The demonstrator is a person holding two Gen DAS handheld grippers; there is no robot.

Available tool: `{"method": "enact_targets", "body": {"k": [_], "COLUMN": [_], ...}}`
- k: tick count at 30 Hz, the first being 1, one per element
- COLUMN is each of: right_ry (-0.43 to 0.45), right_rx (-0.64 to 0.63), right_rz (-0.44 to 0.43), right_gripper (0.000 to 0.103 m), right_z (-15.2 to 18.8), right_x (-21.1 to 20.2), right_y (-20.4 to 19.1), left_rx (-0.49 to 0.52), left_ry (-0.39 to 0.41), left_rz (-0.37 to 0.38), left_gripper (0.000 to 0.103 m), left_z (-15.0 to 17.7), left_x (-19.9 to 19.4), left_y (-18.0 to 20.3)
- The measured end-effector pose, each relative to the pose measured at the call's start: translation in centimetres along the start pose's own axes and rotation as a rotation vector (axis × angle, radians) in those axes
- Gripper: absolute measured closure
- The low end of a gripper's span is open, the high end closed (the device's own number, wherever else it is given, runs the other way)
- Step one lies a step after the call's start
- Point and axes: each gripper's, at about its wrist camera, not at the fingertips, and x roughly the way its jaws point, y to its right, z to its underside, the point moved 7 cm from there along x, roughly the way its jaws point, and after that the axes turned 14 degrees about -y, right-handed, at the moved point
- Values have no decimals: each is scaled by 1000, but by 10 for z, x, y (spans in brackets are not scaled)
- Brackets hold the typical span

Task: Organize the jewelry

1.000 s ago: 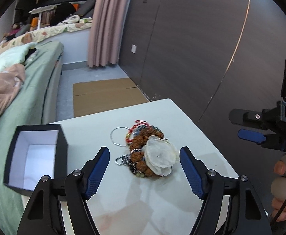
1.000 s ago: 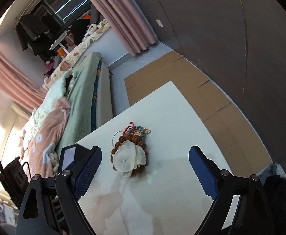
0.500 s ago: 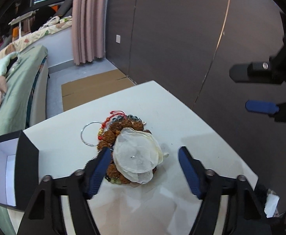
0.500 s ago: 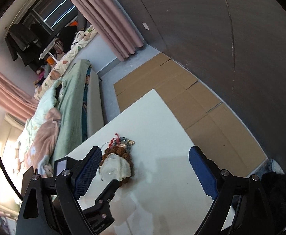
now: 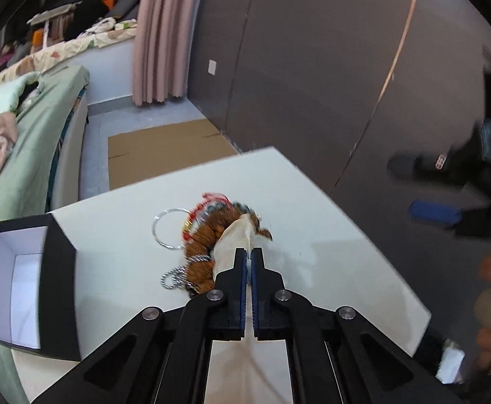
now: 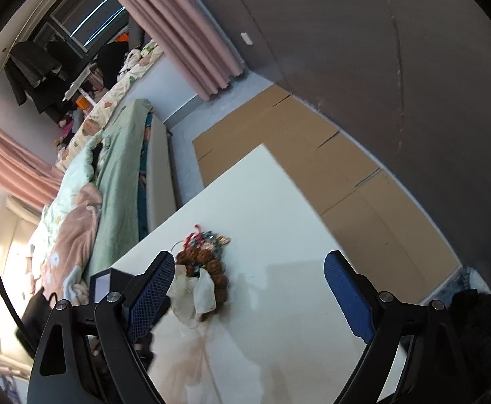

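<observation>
Open black box with white lining [image 5: 20, 289] at the white surface's [image 5: 329, 245] left edge. Left gripper [image 5: 248, 259]: jaws pinched shut on the thin cream shell-like flower [image 5: 235, 245] atop the heap of brown bead bracelets [image 5: 208, 235] mid-surface; light, likely brittle, best held by its rim, and the beads may snag. Right gripper [image 6: 248, 289]: jaws wide, empty.

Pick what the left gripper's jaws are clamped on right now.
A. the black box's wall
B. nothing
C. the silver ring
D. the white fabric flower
D: the left gripper has its jaws pinched together on the white fabric flower, atop the brown bead bracelet.
</observation>
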Motion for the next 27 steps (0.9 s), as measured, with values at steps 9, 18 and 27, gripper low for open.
{"method": "enact_targets", "body": {"k": [9, 18, 27], "right_ry": [-73, -163, -223], "right_rx": [-72, -64, -43], "right_rz": [-39, -52, 19], "right_gripper": [12, 12, 45], "right_z": [8, 16, 12], "right_x": [27, 69, 105], "right_y": [-32, -44, -36], "left_rx": [-86, -147, -179], "left_ry": [58, 112, 131], "left_rz": [23, 15, 11], "left_gripper": [102, 102, 102], "left_z": [-9, -14, -11], "left_x": [-31, -57, -72], "left_y": [-33, -64, -84]}}
